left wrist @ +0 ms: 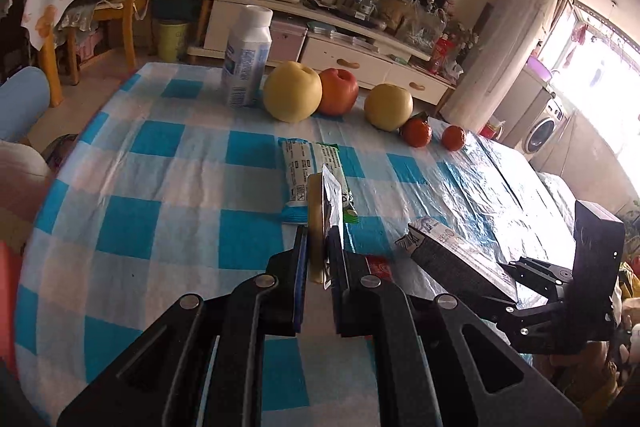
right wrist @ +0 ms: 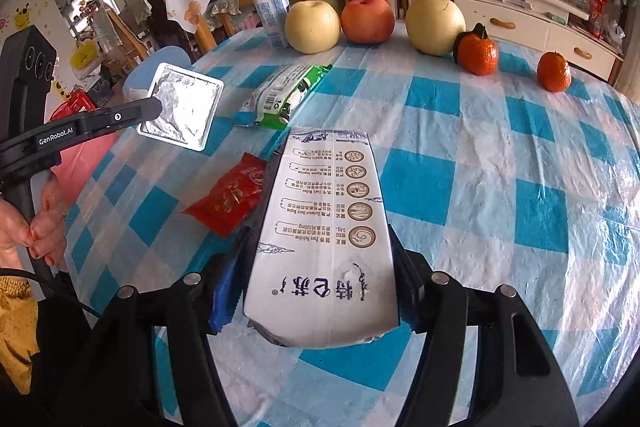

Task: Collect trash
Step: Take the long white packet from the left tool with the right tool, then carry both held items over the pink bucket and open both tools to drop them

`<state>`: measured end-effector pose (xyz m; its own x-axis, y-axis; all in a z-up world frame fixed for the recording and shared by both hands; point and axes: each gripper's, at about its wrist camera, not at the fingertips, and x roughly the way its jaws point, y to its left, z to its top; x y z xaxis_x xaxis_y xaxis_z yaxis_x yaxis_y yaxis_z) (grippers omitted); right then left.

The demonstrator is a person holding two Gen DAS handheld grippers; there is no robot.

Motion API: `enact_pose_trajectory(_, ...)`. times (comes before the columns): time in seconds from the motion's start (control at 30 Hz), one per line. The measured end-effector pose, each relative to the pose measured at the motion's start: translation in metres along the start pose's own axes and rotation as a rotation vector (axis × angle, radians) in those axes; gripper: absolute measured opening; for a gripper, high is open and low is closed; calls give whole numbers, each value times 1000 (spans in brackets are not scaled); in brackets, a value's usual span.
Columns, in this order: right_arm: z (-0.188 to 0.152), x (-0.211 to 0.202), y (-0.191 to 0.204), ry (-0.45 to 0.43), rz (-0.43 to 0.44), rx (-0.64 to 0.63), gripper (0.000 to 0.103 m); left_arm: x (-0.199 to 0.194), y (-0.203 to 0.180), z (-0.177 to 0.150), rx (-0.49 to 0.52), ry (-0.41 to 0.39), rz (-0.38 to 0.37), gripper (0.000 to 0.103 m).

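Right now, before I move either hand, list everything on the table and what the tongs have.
milk carton: one, white, clamped in right tongs
foil lid: one, silver, pinched in left tongs, off the table
snack wrapper: one, white-green, mid-table
red wrapper: one, red, beside the carton
bottle: one, white-blue, upright, far edge
pears: two, yellow, far row
apple: one, red, between the pears
tangerines: two, orange, far right
tablecloth: one, blue-white check
left tongs: shut on lid
right tongs: gripping carton
hand: one, holding left handle
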<state>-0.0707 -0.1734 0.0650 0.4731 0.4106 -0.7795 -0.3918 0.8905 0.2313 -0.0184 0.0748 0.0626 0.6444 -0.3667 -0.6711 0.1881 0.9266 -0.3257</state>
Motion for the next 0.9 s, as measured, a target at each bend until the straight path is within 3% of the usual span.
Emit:
enact_pose_trajectory(0.63,21,-15,76,-159,1,-128,63,-71,68,6,-118,-166,64,11)
enact_pose_trajectory(0.9,29,-8,134,-167,51,-213,63,-102,104,10,-183,-228,155,11)
